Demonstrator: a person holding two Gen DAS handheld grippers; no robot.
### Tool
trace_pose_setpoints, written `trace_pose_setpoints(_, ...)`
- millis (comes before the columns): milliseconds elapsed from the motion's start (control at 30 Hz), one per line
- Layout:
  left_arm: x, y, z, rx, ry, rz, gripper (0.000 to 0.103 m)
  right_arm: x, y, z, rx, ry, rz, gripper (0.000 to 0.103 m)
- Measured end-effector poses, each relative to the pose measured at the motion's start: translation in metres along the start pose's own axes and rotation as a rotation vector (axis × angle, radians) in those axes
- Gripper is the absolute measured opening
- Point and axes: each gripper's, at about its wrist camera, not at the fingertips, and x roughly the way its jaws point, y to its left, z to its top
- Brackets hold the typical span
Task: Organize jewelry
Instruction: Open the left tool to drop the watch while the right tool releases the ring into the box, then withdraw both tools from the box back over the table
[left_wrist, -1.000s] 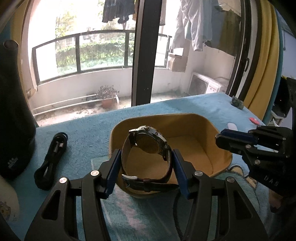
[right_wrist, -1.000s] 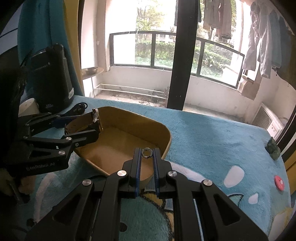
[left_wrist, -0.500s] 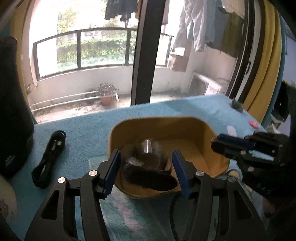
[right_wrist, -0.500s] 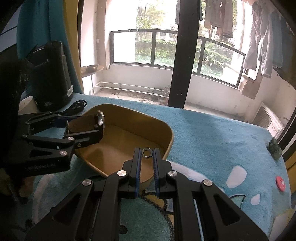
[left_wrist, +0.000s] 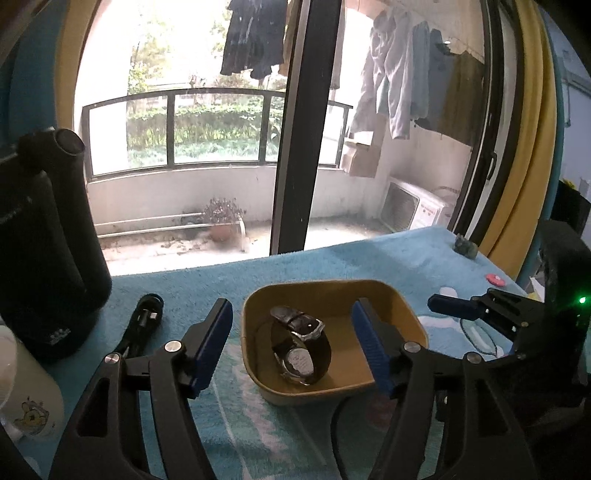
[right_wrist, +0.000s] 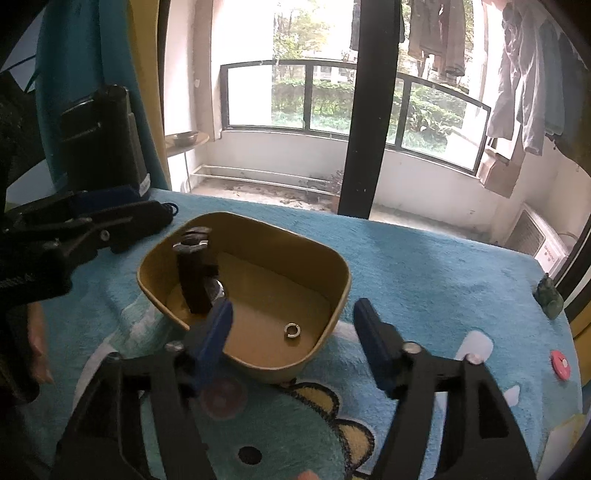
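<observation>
Daylit balcony (left_wrist: 221, 229) beyond glass door; hanging laundry (left_wrist: 402, 92); yellow curtain (left_wrist: 535, 129).

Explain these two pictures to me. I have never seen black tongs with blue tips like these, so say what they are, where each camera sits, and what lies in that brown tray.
No robot here: a person holds a pair of hand-held tongs in each hand, and a wide-angle camera on each looks forward along its two blue-padded fingers. One picture is from the left tongs, the other from the right tongs; each also catches the other pair at its edge. On a blue blanket stands a brown tray. In it lie a wristwatch on a dark strap and a small metal ring. Both tongs are opening, with nothing gripped between the pads. Beside the tray lies a coiled black cable.
</observation>
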Motion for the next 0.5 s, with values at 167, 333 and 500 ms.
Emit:
trace_pose_setpoints(167,-0.011,0.001,0.001,-0.006,-0.015,0.01,0.071,-0.004,0.005,-0.001,-0.011,-0.008,0.01,0.073)
trace_pose_setpoints(333,-0.021,0.0,-0.003,-0.017,-0.016,0.007,0.071,-0.01,0.009,-0.003,-0.02,-0.014,0.007,0.074)
trace_pose_setpoints(500,-0.031,-0.004,-0.008,-0.009,-0.014,0.013,0.071,-0.02,0.013,-0.004,-0.026,-0.028,0.001,0.074)
